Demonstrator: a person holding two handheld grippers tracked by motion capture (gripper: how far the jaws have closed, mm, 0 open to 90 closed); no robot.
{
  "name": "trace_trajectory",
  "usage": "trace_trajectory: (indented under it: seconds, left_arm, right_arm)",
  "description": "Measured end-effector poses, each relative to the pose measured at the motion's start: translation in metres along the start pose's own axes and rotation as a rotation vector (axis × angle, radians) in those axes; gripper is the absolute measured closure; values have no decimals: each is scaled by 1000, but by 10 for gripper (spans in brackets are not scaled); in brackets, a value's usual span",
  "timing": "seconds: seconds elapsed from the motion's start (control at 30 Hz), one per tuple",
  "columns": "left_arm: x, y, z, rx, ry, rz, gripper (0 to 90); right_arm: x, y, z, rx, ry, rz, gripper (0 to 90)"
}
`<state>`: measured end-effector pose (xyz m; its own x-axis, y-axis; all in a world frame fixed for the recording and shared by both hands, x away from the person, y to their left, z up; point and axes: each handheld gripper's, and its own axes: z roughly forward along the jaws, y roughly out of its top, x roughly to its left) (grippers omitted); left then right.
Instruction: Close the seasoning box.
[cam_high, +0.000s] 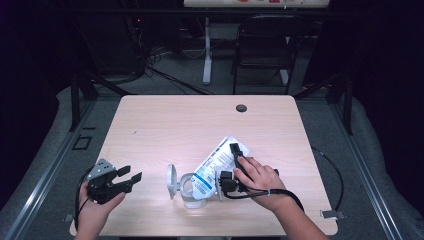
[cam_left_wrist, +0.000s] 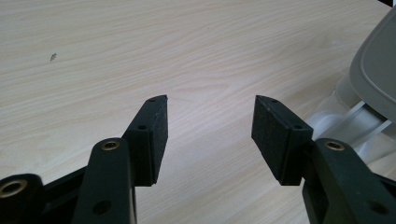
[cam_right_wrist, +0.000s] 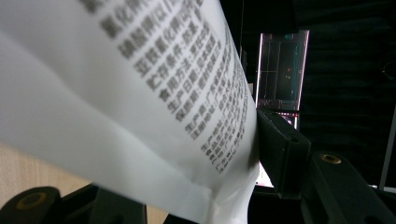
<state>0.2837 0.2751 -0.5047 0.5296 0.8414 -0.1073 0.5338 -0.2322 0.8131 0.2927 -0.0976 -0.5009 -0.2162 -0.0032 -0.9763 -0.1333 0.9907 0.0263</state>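
In the high view, the pale wooden tabletop (cam_high: 165, 120) carries a clear plastic jar (cam_high: 191, 192) near its front edge, with a round grey-white lid (cam_high: 172, 181) standing on edge just beside the jar's left side. A white plastic pouch with blue printing (cam_high: 215, 162) lies tilted, its lower end at the jar's mouth and its upper end raised toward the back right. The right claw (cam_high: 231, 165), held in the person's right hand (cam_high: 260, 180), is clamped on the pouch along its right edge. The left claw (cam_high: 131, 175) rests well apart from the jar at the front left of the tabletop, gripped by the left hand (cam_high: 97, 205), its jaws spread with nothing between them. In the left gripper view, the left claw (cam_left_wrist: 210, 126) has its two black padded jaws wide apart over bare wood, while the grey lid (cam_left_wrist: 378, 79) and part of the clear jar (cam_left_wrist: 341, 121) sit at the right edge. In the right gripper view, the white pouch (cam_right_wrist: 140, 93), covered in blurred black print, fills the space between the jaws of the right claw (cam_right_wrist: 224, 177), pressed against the right jaw's pad.
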Motion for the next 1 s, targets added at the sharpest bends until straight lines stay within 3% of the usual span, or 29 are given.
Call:
trace_trajectory:
  seconds: [1.0]
  left_arm:
    - [0,0,0,0,0,1,466]
  right_arm:
    - [-2,1,-1,-4,-7,-13,503]
